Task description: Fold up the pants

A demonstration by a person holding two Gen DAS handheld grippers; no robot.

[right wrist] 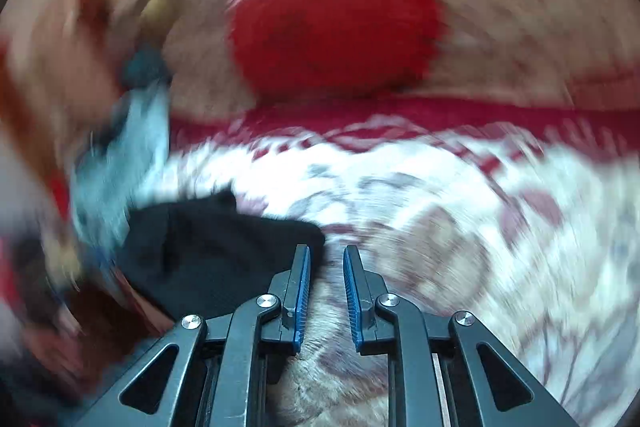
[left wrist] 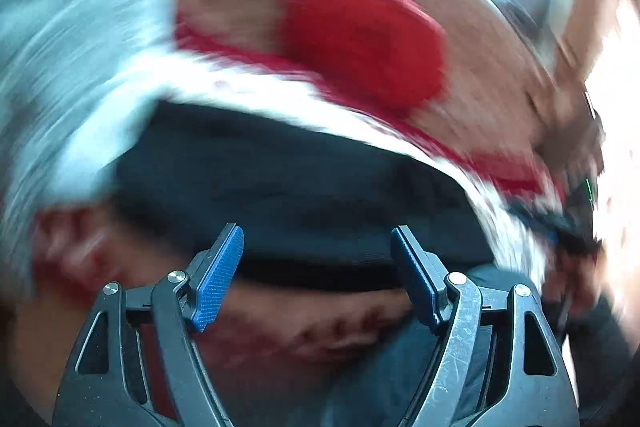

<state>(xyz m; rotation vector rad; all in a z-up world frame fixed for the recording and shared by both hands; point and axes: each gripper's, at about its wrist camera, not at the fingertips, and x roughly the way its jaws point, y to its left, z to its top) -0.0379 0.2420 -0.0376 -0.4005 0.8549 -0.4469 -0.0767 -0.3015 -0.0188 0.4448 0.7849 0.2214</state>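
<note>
Both pictures are very blurry. In the left wrist view, the left gripper (left wrist: 316, 259) has its blue fingers spread wide, holding nothing. The dark pants (left wrist: 288, 187) fill the middle of the frame, just past the fingers. In the right wrist view, the right gripper (right wrist: 326, 279) is nearly closed with a small gap, pinching nothing. A red cushion (right wrist: 336, 23) sits at the top.

Both wrist views look forward along their own fingers, low and close over a patterned bedcover (right wrist: 460, 187). The 2 share the black pants (left wrist: 288, 187) and a red cushion (right wrist: 336, 23) beyond.
</note>
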